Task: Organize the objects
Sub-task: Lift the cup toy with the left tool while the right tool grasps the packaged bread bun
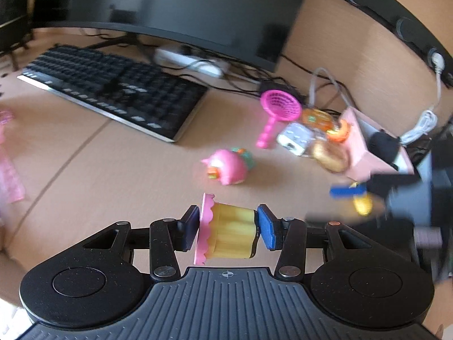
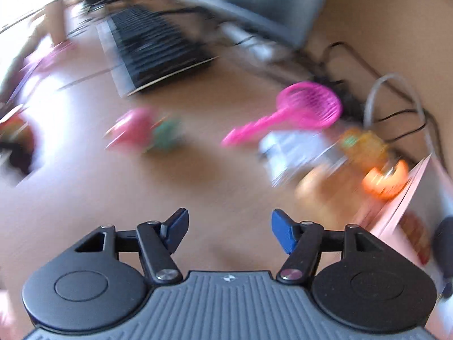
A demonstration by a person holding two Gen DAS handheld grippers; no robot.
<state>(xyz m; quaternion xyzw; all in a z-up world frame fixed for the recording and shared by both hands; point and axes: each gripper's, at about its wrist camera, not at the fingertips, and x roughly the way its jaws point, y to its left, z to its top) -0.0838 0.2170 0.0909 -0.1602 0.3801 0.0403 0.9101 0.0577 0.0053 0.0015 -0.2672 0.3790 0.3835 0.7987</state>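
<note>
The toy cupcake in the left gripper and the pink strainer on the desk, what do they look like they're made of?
The toy cupcake, pinched between the left gripper's pads, looks like moulded plastic: smooth, slightly glossy yellow ribbed cup with a flat pink scalloped top. The pink strainer also looks like plastic: one uniform bright colour, with a moulded mesh bowl and bumpy handle. Blur leaves finer surface detail uncertain.

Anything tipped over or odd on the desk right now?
Yes: the pink pig toy lies on its side in the open desk, apart from the toy pile. The cupcake toy sits sideways between the left gripper's fingers.
</note>
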